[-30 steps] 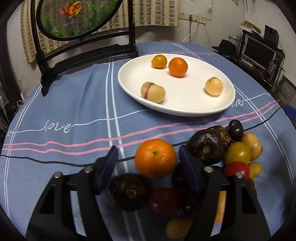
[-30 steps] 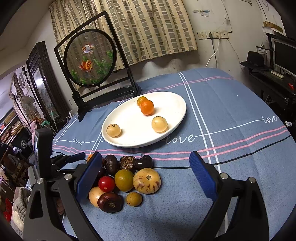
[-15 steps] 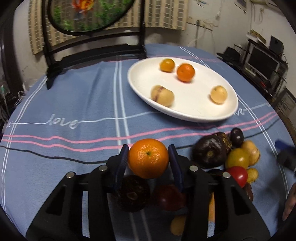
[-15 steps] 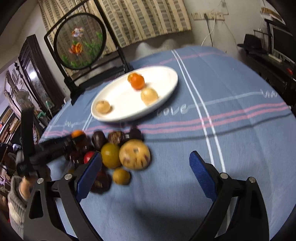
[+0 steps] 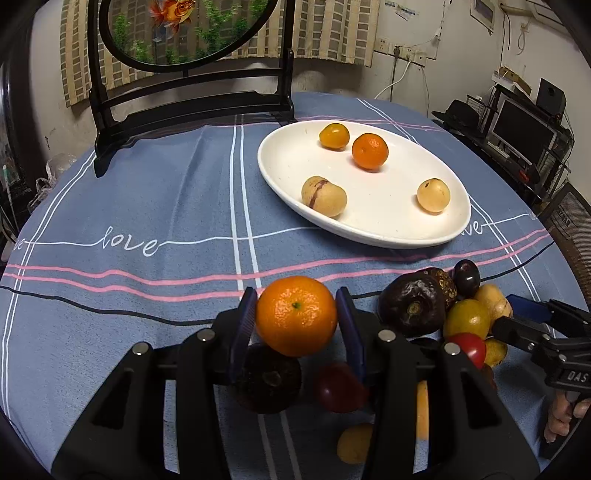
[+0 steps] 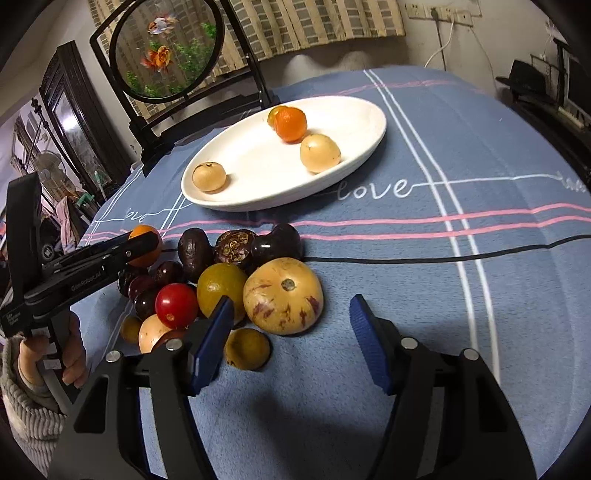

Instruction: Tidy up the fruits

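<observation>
My left gripper is shut on an orange mandarin and holds it just above the fruit pile; it also shows in the right wrist view. The white oval plate beyond it holds several fruits: two orange ones and two pale yellow ones. My right gripper is open, its fingers on either side of the near edge of a large yellow purple-streaked fruit. A pile of dark, red and yellow fruits lies to its left.
A black stand with a round goldfish screen stands at the table's far side. The blue tablecloth covers the round table. A desk with monitors stands beyond the right edge.
My left gripper closed on the mandarin and lifted it slightly. My right gripper moved forward and down toward the pile and narrowed, now straddling the large yellow fruit's near side.
</observation>
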Available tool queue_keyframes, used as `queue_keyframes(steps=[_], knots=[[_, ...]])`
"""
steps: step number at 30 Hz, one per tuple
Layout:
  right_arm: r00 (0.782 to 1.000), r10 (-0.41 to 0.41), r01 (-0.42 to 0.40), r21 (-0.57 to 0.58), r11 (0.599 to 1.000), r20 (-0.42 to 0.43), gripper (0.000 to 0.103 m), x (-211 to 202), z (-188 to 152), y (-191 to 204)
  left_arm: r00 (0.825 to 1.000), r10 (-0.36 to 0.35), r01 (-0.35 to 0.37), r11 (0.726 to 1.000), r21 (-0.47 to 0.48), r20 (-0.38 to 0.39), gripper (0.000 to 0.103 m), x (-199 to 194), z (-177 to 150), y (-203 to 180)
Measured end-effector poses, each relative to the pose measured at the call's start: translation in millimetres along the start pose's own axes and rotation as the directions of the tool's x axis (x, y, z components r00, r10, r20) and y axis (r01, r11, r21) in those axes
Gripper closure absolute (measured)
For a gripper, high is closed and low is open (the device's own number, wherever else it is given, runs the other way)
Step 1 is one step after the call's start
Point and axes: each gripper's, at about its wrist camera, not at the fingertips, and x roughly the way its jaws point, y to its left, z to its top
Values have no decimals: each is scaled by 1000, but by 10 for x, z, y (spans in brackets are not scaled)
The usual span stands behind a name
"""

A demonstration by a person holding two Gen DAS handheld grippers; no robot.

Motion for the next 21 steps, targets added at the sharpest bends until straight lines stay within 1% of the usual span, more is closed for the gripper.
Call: queue_keyframes(steps=[1, 6, 9, 13, 17, 19, 21], knots=[[1000, 14, -14, 10, 1000, -7, 40, 25, 9, -14, 1000, 1, -1, 1000, 2, 0, 58, 2, 0, -3], [997, 71, -70, 47, 996, -11, 53, 53, 40, -56, 1000, 2, -2, 1000, 8, -5, 58, 18, 2, -14], [994, 107, -106, 71, 992, -15, 56, 63, 40, -87, 1000, -7, 7, 1000, 10, -16, 58, 46, -3, -18], [994, 110, -109, 70, 992, -13, 58, 47, 27, -88, 999, -17, 17, 1000, 16, -36, 58, 103, -25, -22], [995, 97, -97, 69, 993, 1, 59, 16, 24, -93, 999, -18, 18, 1000, 9, -29, 58, 97, -27, -15], [997, 79, -80, 63, 995, 20, 59, -17, 27, -100, 1000, -9, 9, 1000, 3, -20, 58, 78, -32, -9], [997, 65, -68, 60, 996, 41, 59, -56, 29, -109, 1000, 15, -15, 1000, 3, 4, 58, 15, -34, -20]])
